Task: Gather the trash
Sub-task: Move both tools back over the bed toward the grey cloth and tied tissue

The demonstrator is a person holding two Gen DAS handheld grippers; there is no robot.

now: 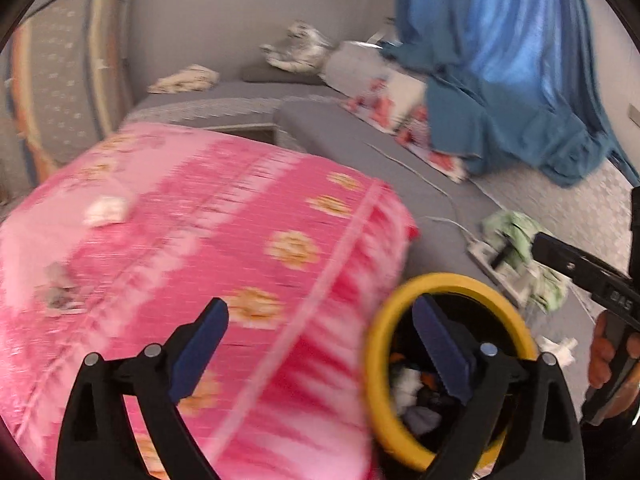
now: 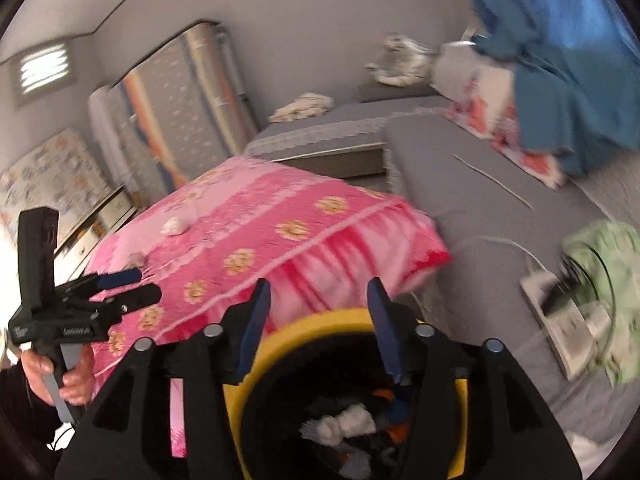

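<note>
A yellow-rimmed black bin holding crumpled white and dark scraps stands beside a pink-covered table. It also shows in the right wrist view. My left gripper is open and empty, over the table's near edge and the bin rim. My right gripper is open and empty, right above the bin. A crumpled white wad lies on the pink cover, also in the right view. A small grey scrap lies near the left edge; it also shows in the right view.
A grey low sofa runs behind and right of the table. A white power strip with cables and green cloth lies on it. Blue curtain hangs at right. Mattresses lean on the left wall.
</note>
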